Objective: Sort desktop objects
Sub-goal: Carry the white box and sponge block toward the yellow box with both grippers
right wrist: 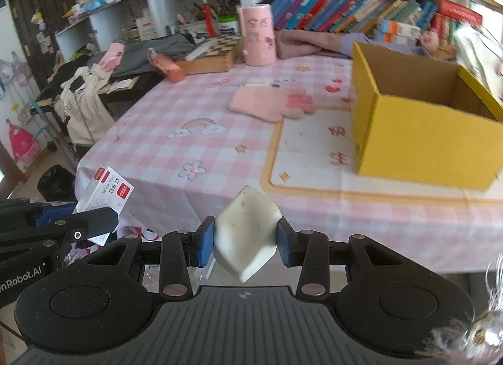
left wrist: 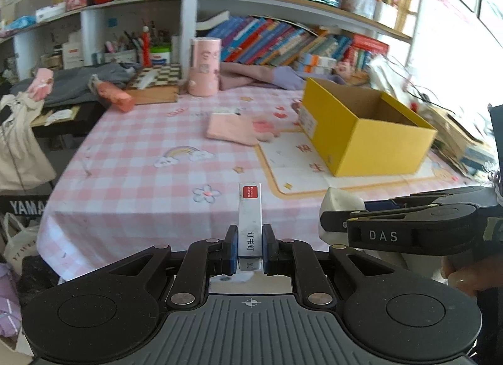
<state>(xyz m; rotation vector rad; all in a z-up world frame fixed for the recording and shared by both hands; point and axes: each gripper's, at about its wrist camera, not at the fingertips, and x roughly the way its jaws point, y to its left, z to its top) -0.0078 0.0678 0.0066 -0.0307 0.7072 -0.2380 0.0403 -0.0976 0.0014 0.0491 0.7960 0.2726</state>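
Left hand-held gripper (left wrist: pixel 250 247) pinching a small white staple box with a red label (left wrist: pixel 250 223) between blue pads, box upright and poking forward above the near edge of the desk (left wrist: pixel 132 182) — pink-and-white checked cloth over it. Right hand-held gripper (right wrist: pixel 245 240) clamped on a white, scuffed rectangular eraser block (right wrist: pixel 246 233), tilted on a corner, also held just above the desk's near edge. Both hand-held grippers side by side, near each other but apart. Open yellow cardboard box (right wrist: pixel 421 132) standing on a cream mat with an orange border (right wrist: pixel 308 157), towards the right of the desk; its inside cannot be fully seen. Flat pink pouch (left wrist: pixel 232 127) lying beside the box — just left of it. Tall pink cylindrical container (left wrist: pixel 204 66) upright at the back, before crowded bookshelves (left wrist: pixel 283 41).
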